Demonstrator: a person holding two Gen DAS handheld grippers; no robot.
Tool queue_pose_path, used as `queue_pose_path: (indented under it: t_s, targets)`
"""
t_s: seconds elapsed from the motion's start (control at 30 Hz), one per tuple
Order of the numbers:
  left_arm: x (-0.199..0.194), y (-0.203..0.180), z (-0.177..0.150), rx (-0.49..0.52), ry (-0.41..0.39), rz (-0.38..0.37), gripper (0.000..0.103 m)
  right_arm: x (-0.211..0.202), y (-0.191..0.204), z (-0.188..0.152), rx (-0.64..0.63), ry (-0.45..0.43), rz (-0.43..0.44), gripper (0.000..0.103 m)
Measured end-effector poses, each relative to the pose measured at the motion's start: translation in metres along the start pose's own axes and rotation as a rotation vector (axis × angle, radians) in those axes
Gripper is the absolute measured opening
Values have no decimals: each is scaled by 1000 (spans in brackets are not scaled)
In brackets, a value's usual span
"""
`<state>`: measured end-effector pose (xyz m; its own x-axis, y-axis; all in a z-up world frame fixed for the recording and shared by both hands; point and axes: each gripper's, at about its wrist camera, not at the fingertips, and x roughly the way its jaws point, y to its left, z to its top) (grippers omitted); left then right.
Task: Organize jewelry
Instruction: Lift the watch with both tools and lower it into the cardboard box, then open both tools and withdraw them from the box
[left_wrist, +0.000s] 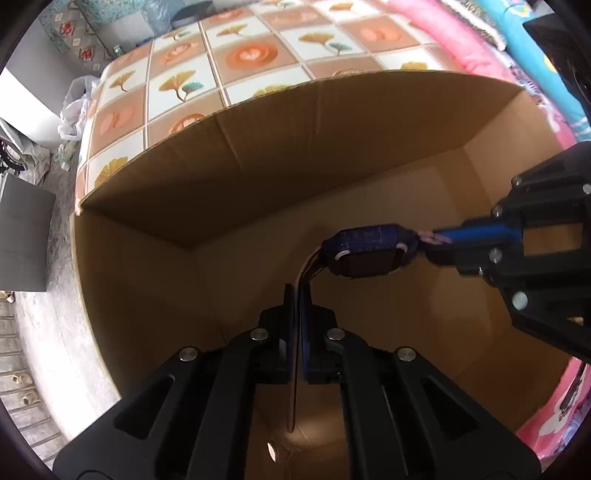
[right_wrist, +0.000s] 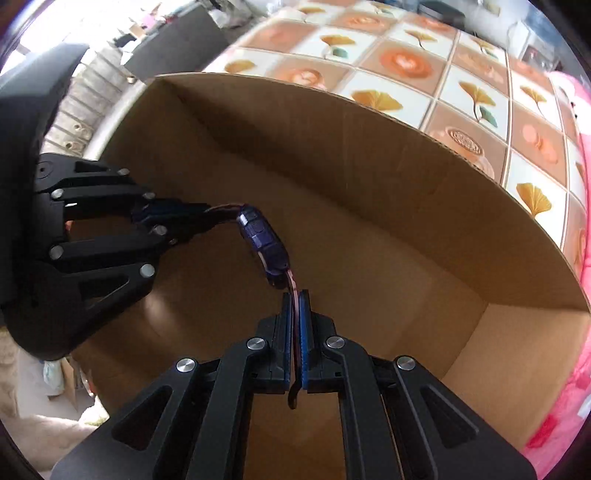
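blue watch (left_wrist: 364, 254) betw both fingers (left_wrist: 305, 314), pointing down over cardboard box (left_wrist: 258, 173)

A big cloth with squares (left_wrist: 229, 70) covers the flat top at 12 o'clock in the left wrist view; the squares show yellow fan leaves and orange round flowers. A pink and blue blanket (left_wrist: 491, 48) lies bunched up at 2 o'clock. At 9 o'clock there is a gray floor (left_wrist: 40, 325) in bright light, with a white plastic bag (left_wrist: 75, 107) and a dark gray box (left_wrist: 24, 236) on it.
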<state>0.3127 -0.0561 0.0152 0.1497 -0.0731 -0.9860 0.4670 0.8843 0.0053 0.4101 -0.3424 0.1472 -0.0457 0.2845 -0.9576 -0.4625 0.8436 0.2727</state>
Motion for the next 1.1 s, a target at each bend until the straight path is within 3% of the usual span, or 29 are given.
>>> queue_pose_path:
  t_s: [0.07,0.13,0.2,0.4,0.57,0.67,0.8,0.9,1.0,1.1]
  targets:
    - [1,2,7,-13,-4,24,9,3,-2,4,-5,-1,-21,8]
    - [0,3,11,-15,-14,38,25,3,-5,7,5,-7,-49,12]
    - [-2,5,13,-21,-29,56,34,0,-5,7,-2,-31,-69,24]
    - [-17,6,11,-19,-86,79,44,-24,5,-2,-29,-131,-158,29]
    - [-48,9,-6,-39,-185,67,46,-53,15,-24,-31,-215,-174,29]
    - [-86,19,-35,-74,-302,25,49,-86,29,-49,-46,-323,-184,29]
    - [-138,11,-81,-76,-453,-1,66,-132,35,-101,-38,-495,-163,31]
    - [-169,9,-137,-112,-551,-14,82,-155,64,-157,-14,-673,-167,50]
    - [-166,10,-191,-180,-568,-42,86,-159,97,-217,8,-765,-190,55]
    - [-135,10,-235,-276,-536,-25,87,-129,117,-251,37,-750,-159,63]
